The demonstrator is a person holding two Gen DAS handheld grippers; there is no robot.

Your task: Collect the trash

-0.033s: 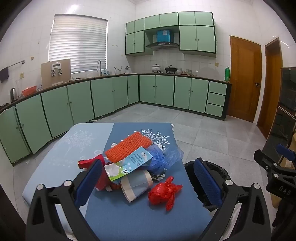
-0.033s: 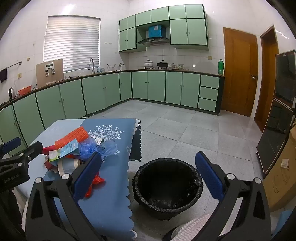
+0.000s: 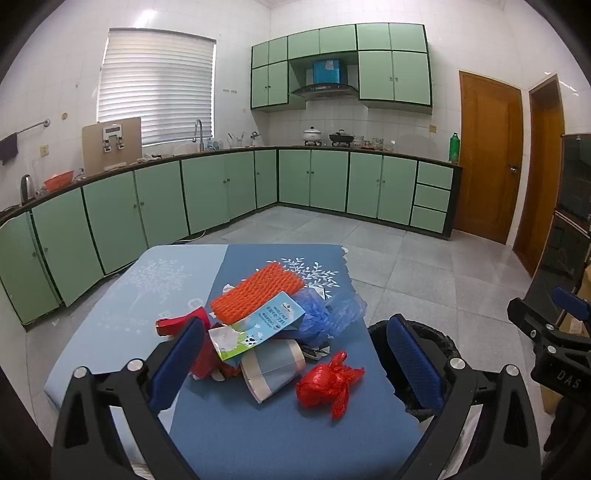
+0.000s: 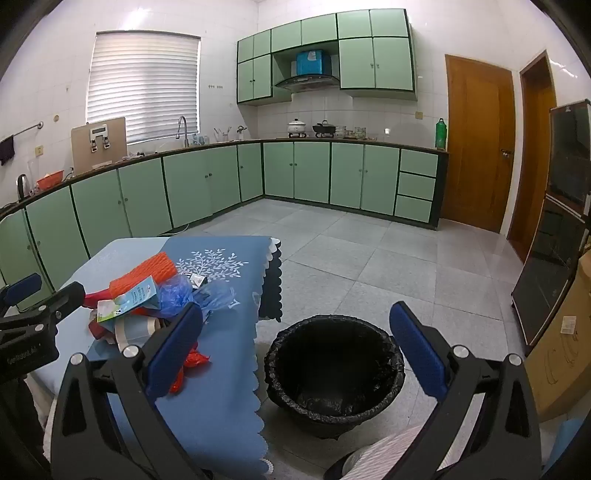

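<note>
Bin interior – rt wrist view only.

The room is evenly bright. Daylight comes through the white slatted window blind, and a ceiling lamp makes glare spots on the glossy white wall tiles. Shadows are soft and weak. Both fisheye views bend straight lines strongly near the edges, with black corners. Focus is sharp; no motion blur.

Blue-clothed table under heaped trash
</note>
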